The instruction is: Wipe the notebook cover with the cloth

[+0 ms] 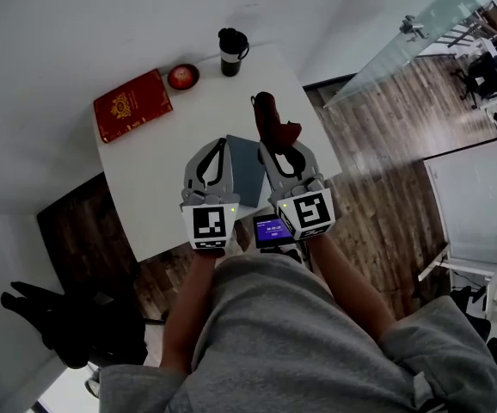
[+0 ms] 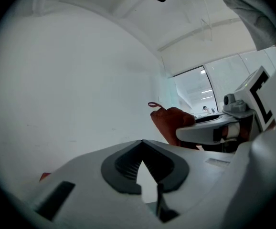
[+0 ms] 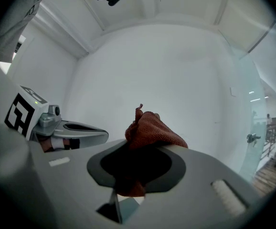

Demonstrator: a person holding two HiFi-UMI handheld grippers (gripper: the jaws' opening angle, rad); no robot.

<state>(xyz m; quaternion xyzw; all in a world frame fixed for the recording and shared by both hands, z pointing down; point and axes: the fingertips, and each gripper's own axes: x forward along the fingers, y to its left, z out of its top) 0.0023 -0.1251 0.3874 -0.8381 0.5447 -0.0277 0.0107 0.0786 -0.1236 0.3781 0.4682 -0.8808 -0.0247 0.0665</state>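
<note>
The red notebook (image 1: pixel 131 104) with a gold emblem lies at the far left corner of the white table (image 1: pixel 158 188). My right gripper (image 1: pixel 274 147) is shut on a rust-red cloth (image 1: pixel 276 120), which bunches out past the jaws above the table's middle. In the right gripper view the cloth (image 3: pixel 150 131) fills the jaws of the right gripper (image 3: pixel 140 146). Beside it on the left, my left gripper (image 1: pixel 221 143) is shut and holds nothing; its jaws meet at a point in the left gripper view (image 2: pixel 142 143). Both grippers hang well short of the notebook.
A small red bowl (image 1: pixel 183 77) and a black cup (image 1: pixel 231 51) stand at the table's far edge. A flat grey-blue pad (image 1: pixel 247 172) lies under the grippers, and a small device with a blue screen (image 1: pixel 273 229) sits at the near edge. A dark chair (image 1: pixel 51 317) stands at lower left.
</note>
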